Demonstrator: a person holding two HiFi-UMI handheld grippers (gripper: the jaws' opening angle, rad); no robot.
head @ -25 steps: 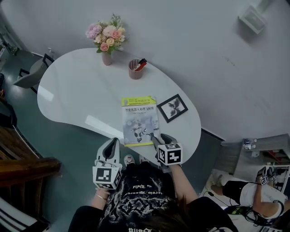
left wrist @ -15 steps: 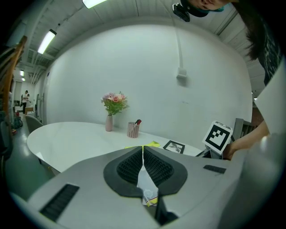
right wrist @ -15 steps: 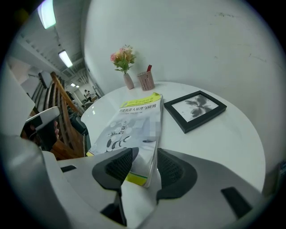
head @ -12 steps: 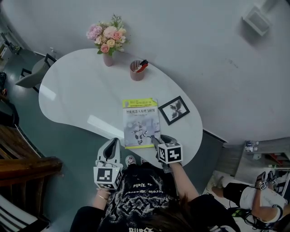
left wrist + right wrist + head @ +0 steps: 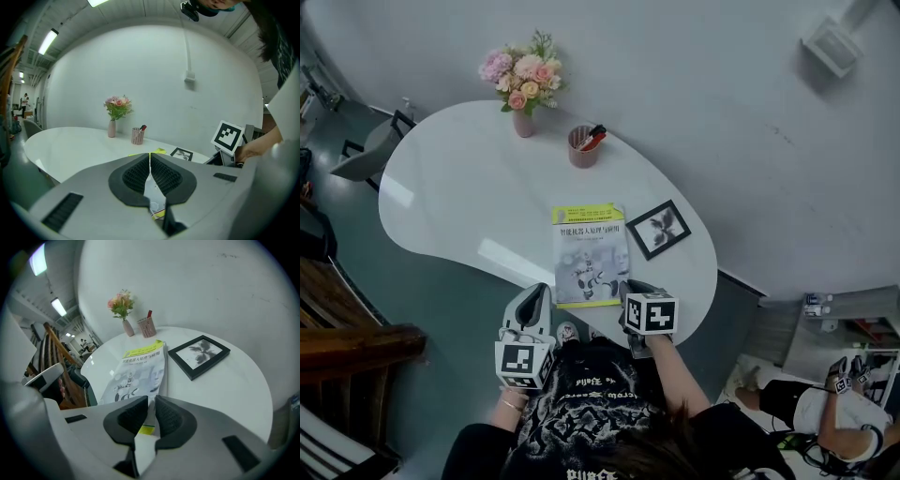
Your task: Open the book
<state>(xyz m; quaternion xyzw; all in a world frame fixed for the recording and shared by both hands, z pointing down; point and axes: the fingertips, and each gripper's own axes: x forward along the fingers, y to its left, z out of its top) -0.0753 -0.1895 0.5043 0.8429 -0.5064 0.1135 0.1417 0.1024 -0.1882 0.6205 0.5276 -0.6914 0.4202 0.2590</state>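
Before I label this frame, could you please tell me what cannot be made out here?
The book: its yellow-band print is too small in every view.
The cup: contents too small to tell, head view.
Most of the book, left gripper view: behind the left gripper, jaws closed.

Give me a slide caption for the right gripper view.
Right gripper, jaws just closing, pinches the book's near corner on a white table beside a framed picture.

Office: white table (image 5: 450, 178), strip lights (image 5: 48, 42)
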